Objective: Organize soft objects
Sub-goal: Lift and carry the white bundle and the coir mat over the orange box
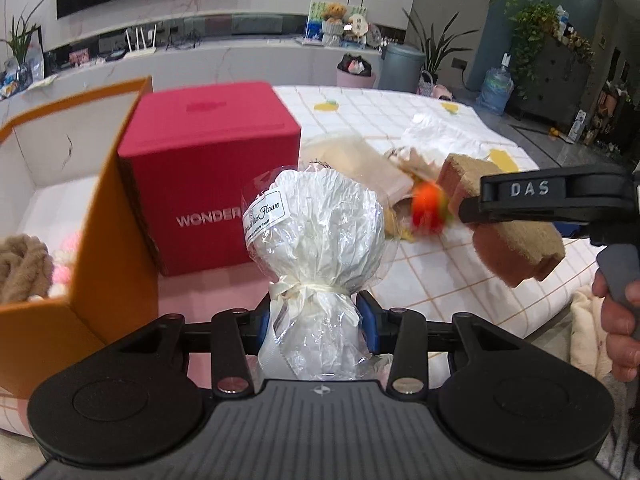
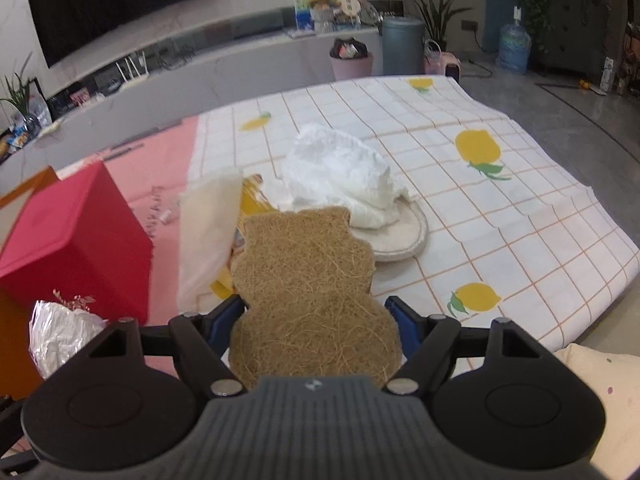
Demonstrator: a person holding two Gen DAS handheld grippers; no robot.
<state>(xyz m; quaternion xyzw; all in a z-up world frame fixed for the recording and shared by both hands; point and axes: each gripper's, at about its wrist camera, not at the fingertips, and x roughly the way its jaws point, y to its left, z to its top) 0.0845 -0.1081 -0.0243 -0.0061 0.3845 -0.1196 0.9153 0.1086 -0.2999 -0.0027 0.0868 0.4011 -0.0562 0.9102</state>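
My left gripper (image 1: 316, 320) is shut on the tied neck of a small bouquet (image 1: 316, 232) wrapped in white paper and clear film, held upright above the pink cloth; the bouquet (image 2: 60, 336) also shows at the lower left of the right wrist view. My right gripper (image 2: 316, 320) is shut on a brown bear-shaped fibre sponge (image 2: 308, 272), its blue pads pressing both sides. From the left wrist view that right gripper (image 1: 472, 208) hangs over the table at the right with the sponge (image 1: 520, 244) in it. An orange-and-red fluffy toy (image 1: 428, 208) lies blurred behind it.
An open orange box (image 1: 100, 240) at the left holds a beige plush rope (image 1: 24, 268) and pink soft things. A red box (image 1: 208, 184) stands beside it. A white cloth (image 2: 340, 176) lies heaped on a round plate (image 2: 404, 240), with a cream pouch (image 2: 208, 232) nearby. A hand (image 1: 616, 320) grips the right handle.
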